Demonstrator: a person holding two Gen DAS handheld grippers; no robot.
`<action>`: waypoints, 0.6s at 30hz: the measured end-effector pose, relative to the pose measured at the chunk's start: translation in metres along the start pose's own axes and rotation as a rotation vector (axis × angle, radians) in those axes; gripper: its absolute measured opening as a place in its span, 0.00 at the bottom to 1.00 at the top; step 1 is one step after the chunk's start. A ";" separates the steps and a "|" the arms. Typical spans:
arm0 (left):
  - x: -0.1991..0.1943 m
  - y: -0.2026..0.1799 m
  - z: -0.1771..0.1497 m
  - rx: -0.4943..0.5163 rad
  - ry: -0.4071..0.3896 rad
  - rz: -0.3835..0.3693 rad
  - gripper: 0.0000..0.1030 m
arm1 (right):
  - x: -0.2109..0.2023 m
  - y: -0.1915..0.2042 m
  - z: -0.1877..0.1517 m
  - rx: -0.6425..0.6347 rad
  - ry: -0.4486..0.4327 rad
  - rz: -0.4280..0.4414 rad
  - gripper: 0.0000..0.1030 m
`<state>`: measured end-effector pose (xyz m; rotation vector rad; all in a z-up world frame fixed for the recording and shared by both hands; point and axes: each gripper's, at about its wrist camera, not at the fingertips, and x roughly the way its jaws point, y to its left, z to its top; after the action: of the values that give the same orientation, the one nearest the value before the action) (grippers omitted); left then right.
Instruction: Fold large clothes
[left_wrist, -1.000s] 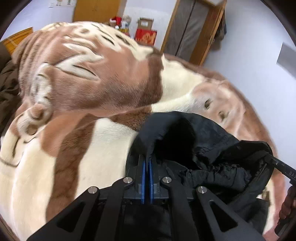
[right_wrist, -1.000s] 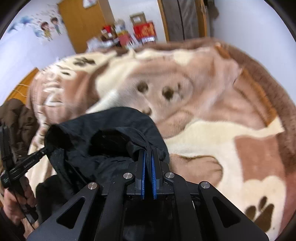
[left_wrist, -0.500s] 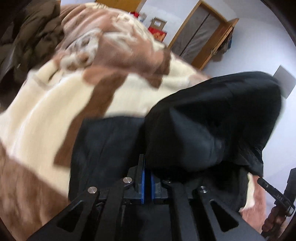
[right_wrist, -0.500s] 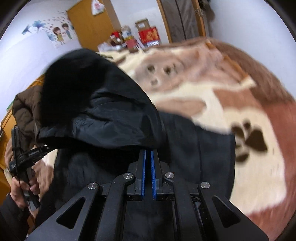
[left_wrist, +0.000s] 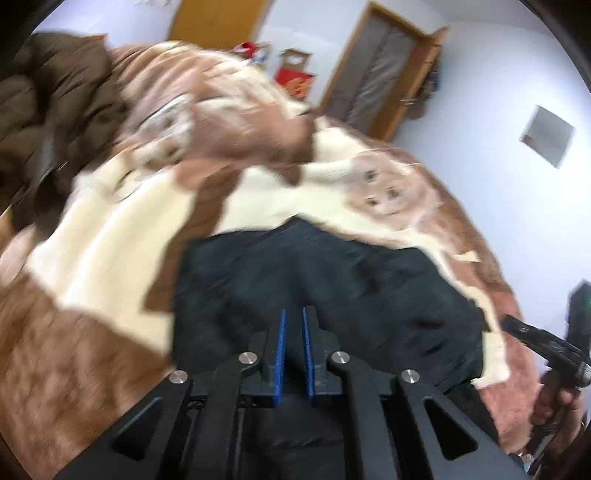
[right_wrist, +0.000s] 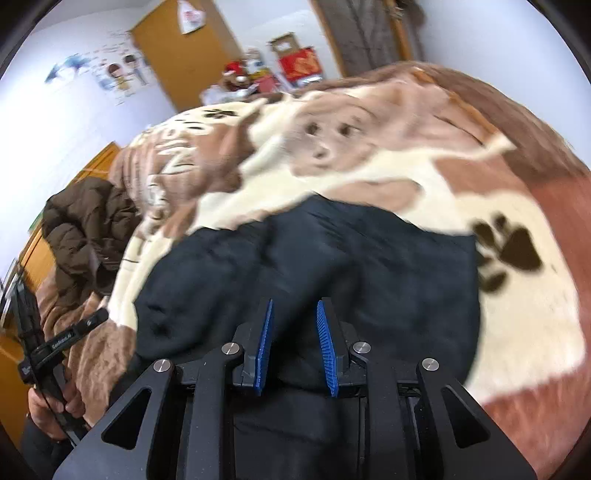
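Half a second earlier both tools had been pinching the black garment and carrying a bunched fold of it up and over, the lifted cloth filling much of each view; a second earlier the same cloth had stood up in a loose heap on the blanket. At this moment the black garment (left_wrist: 325, 288) lay spread low and fairly flat on the brown and cream animal-print blanket (left_wrist: 103, 258) covering the bed, directly ahead of both tools. The left tool (left_wrist: 292, 349) had its blue pads only slightly parted and its jaws were opening; no cloth showed in the narrow gap between them, only the dark fabric lying beneath. The right tool (right_wrist: 294, 347) was wider spread, its jaws also opening, and the ribbed blue pads stood clear of the fabric, with the garment visible below rather than pressed between them. Both views were smeared by motion, so fine creases could not be read. In the right wrist view the garment (right_wrist: 332, 266) showed a rounded doubled edge on its left side, near the hand holding the other tool's handle (right_wrist: 55, 402). A brown padded coat (right_wrist: 85, 225) sat bunched at the bed's far left, well apart. Judging from this, one fold had just been laid down and released, and smoothing or a further fold probably remained.
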<state>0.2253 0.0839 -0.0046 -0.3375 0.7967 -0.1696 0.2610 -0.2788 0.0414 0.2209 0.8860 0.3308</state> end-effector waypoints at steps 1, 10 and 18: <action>0.005 -0.009 0.002 0.018 0.001 -0.022 0.19 | 0.010 0.008 0.002 -0.019 0.011 0.008 0.24; 0.097 -0.031 -0.072 0.089 0.257 -0.024 0.23 | 0.103 0.004 -0.081 -0.034 0.273 -0.019 0.24; 0.121 -0.032 -0.077 0.107 0.240 0.049 0.24 | 0.126 0.000 -0.084 -0.027 0.241 -0.042 0.24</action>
<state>0.2525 0.0026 -0.1246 -0.1977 1.0276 -0.2084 0.2682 -0.2275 -0.1008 0.1388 1.1219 0.3350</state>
